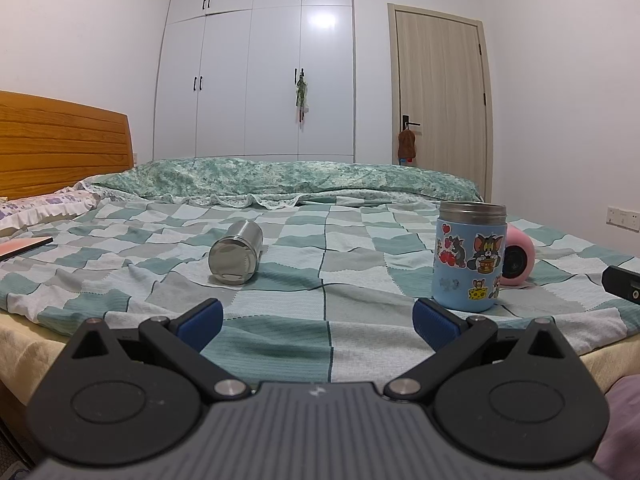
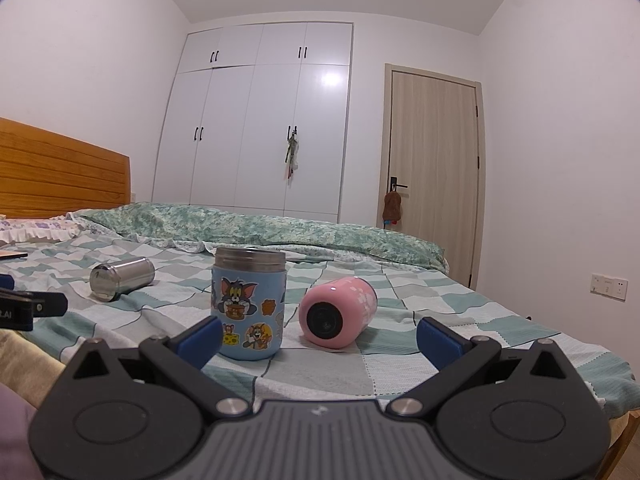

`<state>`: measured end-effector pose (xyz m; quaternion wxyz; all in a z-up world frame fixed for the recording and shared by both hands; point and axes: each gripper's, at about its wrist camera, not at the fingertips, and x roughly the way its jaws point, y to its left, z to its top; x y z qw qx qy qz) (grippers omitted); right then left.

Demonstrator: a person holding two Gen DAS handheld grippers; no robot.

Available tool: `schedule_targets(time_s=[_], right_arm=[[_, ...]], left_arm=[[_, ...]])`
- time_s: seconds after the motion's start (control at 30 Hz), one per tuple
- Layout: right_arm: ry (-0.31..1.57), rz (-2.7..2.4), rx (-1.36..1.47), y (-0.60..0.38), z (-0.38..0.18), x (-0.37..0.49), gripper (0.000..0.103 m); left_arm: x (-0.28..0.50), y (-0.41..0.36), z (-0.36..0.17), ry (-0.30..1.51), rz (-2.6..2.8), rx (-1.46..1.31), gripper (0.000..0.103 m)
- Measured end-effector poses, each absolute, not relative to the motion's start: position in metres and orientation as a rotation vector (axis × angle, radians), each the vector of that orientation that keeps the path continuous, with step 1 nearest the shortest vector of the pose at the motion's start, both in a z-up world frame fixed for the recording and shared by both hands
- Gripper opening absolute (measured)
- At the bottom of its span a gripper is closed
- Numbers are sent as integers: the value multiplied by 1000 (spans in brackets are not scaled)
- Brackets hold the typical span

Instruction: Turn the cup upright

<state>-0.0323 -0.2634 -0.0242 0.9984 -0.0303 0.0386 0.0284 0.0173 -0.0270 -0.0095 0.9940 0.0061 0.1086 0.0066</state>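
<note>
A steel cup (image 1: 236, 251) lies on its side on the checked bedsheet, its base toward me; it also shows at the left in the right wrist view (image 2: 120, 278). A blue cartoon cup (image 1: 469, 258) stands upright; it also shows in the right wrist view (image 2: 249, 305). A pink cup (image 2: 338, 313) lies on its side right of the blue one, partly hidden behind it in the left wrist view (image 1: 518, 258). My left gripper (image 1: 318, 322) is open and empty, short of the cups. My right gripper (image 2: 319, 338) is open and empty, in front of the blue and pink cups.
The bed (image 1: 340, 344) has a folded green quilt (image 1: 280, 178) at the far side and a wooden headboard (image 1: 60, 140) at left. A flat book or tablet (image 1: 24, 246) lies at the left. A wardrobe and a door stand behind.
</note>
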Motion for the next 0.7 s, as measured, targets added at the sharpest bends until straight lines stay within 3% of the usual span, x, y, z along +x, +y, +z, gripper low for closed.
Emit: schedule_targets(time_s=[0.7], right_arm=[[77, 57, -61, -263, -24, -32, 103]], left_arm=[[20, -32, -10, 221, -1, 13, 103]])
